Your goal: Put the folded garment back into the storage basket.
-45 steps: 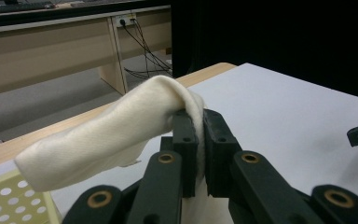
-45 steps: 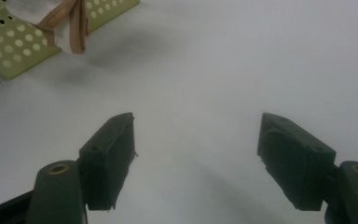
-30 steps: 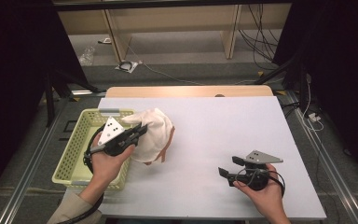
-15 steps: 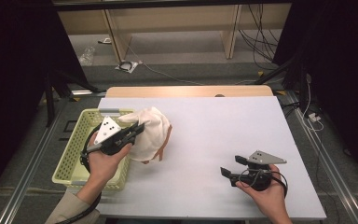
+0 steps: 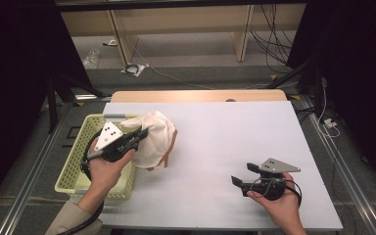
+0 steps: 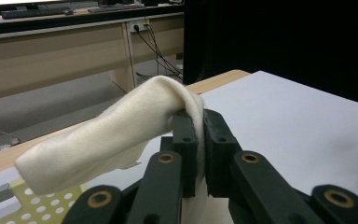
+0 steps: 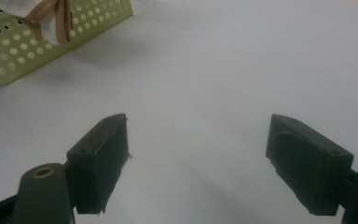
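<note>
A cream cloth (image 5: 154,138) with a tan strap hangs in the air over the right rim of the yellow-green basket (image 5: 76,166). My left gripper (image 5: 141,134) is shut on a fold of it; in the left gripper view the cloth (image 6: 121,130) is pinched between the two jaws and droops to the left of my left gripper (image 6: 199,140). My right gripper (image 5: 241,174) rests low over the white table (image 5: 235,132) at the front right, open, with nothing between its jaws. In the right gripper view my right gripper (image 7: 196,154) faces bare table, with the basket (image 7: 51,42) and strap at the top left.
The basket of perforated plastic sits at the table's left edge. A wooden strip (image 5: 196,95) runs along the far edge. Beyond it lie floor cables (image 5: 142,68) and bench legs. Dark curtains flank both sides.
My left gripper has drifted slightly left and toward the person with the cloth still held. The right gripper has barely moved.
</note>
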A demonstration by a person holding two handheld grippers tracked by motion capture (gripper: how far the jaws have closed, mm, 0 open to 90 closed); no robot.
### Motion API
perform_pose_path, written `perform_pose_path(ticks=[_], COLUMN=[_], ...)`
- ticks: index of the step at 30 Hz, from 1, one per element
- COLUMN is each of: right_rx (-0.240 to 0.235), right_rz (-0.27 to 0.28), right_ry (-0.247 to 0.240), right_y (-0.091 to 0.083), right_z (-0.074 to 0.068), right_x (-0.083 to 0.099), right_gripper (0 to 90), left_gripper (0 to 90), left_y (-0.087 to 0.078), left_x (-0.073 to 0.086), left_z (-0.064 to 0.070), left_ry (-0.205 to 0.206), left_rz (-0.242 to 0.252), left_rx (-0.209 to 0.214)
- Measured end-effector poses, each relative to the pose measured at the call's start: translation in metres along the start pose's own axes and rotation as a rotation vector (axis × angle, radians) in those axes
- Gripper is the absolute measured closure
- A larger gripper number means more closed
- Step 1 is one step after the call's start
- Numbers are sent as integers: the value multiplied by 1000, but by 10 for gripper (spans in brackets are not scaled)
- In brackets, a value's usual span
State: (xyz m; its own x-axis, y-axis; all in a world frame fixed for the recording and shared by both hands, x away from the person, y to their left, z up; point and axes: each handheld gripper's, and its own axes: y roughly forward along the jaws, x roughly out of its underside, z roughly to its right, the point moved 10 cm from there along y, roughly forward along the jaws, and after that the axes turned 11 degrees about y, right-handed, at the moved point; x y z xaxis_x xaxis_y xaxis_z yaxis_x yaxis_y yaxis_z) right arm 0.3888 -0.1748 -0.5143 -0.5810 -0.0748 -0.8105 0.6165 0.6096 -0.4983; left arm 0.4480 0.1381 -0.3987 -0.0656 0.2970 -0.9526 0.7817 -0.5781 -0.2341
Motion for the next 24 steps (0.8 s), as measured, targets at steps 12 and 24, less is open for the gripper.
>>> perform_pose_path(ticks=[12,24], right_rx=[-1,0], right_rz=[2,9], right_ry=[2,5], right_y=[0,0], right_z=[0,0], right_x=[0,-1], right_gripper=[218,218], left_gripper=[843,843], left_y=[-3,-6], left_x=[0,-1], left_z=[-6,-11], left_ry=[-5,-11], left_rz=[4,7], left_rx=[-13,-22])
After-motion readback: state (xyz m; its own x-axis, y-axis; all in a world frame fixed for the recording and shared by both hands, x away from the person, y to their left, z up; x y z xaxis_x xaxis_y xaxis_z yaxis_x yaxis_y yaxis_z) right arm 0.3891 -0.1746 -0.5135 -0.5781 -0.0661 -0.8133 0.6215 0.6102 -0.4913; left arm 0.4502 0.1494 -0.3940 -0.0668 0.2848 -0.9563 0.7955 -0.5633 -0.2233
